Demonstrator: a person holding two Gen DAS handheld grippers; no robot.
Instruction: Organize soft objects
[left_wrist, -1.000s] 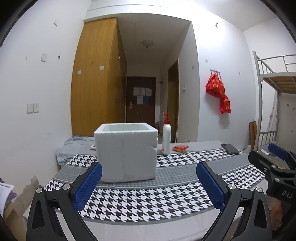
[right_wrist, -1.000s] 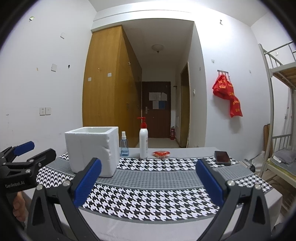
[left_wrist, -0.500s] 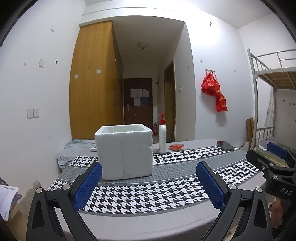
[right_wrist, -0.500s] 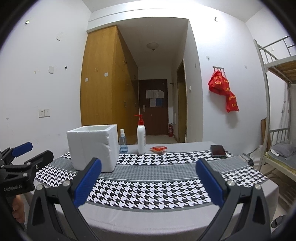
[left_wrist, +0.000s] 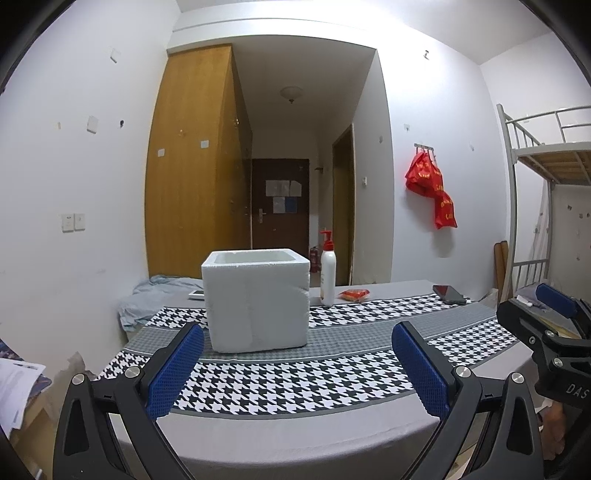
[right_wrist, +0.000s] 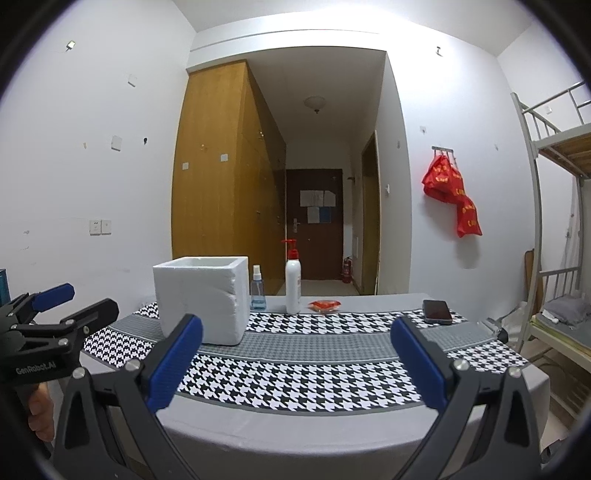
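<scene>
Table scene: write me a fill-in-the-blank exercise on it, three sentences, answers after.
1. The white foam box stands on the houndstooth ____.
2. The pump bottle has a ____ pump head.
3. The phone lies to the ____ of the red packet in the right wrist view.

Missing words: table runner; red; right

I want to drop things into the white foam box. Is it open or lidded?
Open. The foam box stands upright on the table with no lid, and its inner walls show above the rim. Its contents are hidden from both views.
</scene>
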